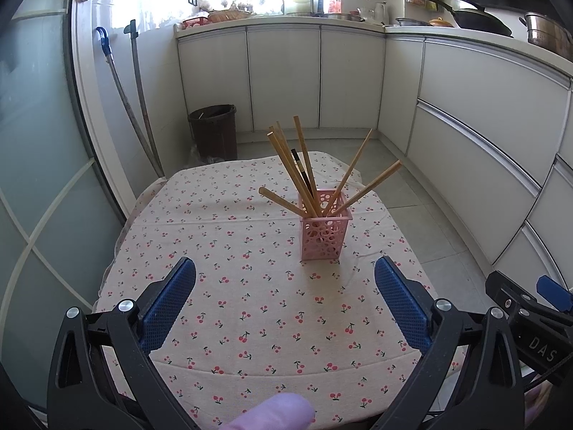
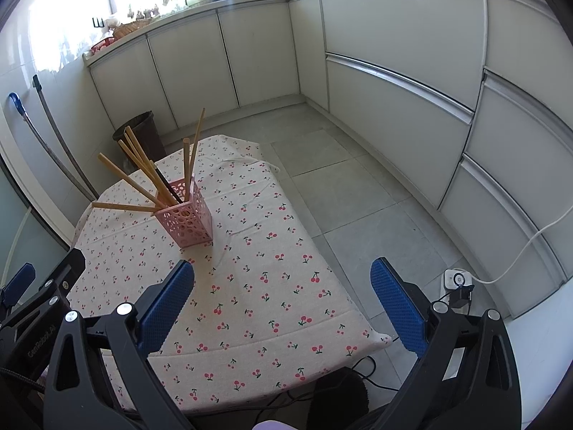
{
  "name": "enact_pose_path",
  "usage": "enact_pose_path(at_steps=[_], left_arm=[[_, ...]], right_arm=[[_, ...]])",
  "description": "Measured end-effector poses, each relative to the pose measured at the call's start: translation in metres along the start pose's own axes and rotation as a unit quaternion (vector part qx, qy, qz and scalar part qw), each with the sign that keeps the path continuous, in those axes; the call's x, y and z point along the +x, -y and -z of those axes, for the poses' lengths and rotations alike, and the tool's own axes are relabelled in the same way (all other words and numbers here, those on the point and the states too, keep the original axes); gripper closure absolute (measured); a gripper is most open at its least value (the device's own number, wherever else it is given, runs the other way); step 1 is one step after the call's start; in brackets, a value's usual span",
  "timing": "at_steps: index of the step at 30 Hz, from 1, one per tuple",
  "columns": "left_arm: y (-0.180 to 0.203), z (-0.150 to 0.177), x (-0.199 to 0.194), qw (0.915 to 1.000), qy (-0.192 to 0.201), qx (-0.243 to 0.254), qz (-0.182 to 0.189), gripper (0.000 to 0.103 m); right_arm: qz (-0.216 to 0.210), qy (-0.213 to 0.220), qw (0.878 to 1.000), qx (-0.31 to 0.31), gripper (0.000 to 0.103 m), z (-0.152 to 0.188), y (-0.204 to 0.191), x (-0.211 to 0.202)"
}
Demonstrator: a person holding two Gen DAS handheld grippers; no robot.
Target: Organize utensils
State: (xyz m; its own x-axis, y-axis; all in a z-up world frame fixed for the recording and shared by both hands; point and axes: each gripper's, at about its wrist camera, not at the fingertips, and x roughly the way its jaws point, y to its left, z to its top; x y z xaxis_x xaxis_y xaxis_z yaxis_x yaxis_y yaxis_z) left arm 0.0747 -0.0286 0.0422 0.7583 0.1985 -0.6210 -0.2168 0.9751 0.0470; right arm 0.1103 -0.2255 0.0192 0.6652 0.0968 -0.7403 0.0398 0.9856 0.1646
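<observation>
Both grippers are spread wide with nothing between the blue textured pads. The left gripper hangs over the near half of the table, and the right gripper sits just beside it, off toward the table's right edge, so part of it is over the grey tiled floor. You can see a bit of each one poking into the other's view.

Out past the fingers is the cherry-print tablecloth, and on it, toward the far right part of the table, stands the pink perforated plastic utensil holder. It's upright, and well apart from both sets of fingers. Sticking out of it is a fan of light wooden chopsticks, leaning every which way, plus one dark chopstick tucked in among them. Nothing else is lying on the cloth as far as I can see.

Behind the table there's a dark brown bin on the floor, two long mop or broom handles leaning against the wall, and white cabinets wrapping round the corner.
</observation>
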Motion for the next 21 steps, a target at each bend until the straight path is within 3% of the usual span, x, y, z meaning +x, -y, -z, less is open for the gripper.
enact_pose_path(at_steps=[16, 19, 21], left_arm=[[0.011, 0.001, -0.005, 0.9989, 0.025, 0.039, 0.006, 0.023], [0.013, 0.001, -0.006, 0.9988, 0.022, 0.043, 0.013, 0.022], [0.011, 0.0, -0.004, 0.9992, 0.013, 0.035, 0.013, 0.013]], right_arm=[[0.002, -0.007, 1.0, -0.001, 0.007, -0.002, 0.001, 0.003], [0.003, -0.008, 1.0, -0.002, 0.007, -0.002, 0.001, 0.004], [0.005, -0.007, 1.0, -0.003, 0.007, -0.002, 0.0, 0.005]])
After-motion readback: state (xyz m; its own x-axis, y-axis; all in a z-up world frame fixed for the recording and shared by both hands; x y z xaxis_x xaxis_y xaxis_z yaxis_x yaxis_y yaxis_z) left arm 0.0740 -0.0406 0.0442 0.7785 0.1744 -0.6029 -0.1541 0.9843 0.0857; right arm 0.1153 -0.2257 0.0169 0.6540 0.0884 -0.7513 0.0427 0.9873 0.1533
